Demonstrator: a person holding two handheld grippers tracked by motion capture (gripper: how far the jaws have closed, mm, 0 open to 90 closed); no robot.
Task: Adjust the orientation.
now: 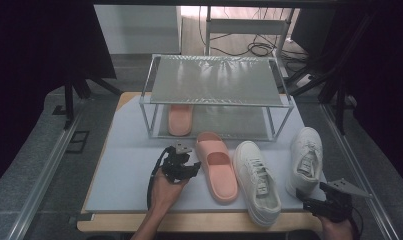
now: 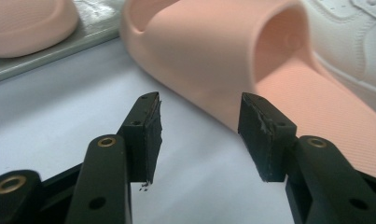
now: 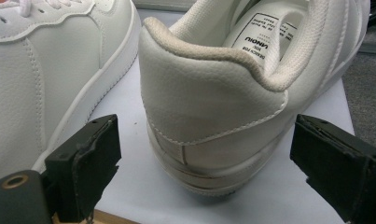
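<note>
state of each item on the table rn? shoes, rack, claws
Pink rubber slide on the mat: flat, upright, free.
Pink slide in the rack: on the lower shelf.
Left white leather sneaker: upright, free.
Right white sneaker: upright, free.
Metal two-shelf rack: top shelf bare.
Left claw: open.
Right claw: open behind the heel.

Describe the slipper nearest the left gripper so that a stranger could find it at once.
Start at the metal rack at the back of the mat. Just in front of its lower shelf lies a pink slipper. Its twin sits on the shelf, and the sneakers beside it are white.
</note>
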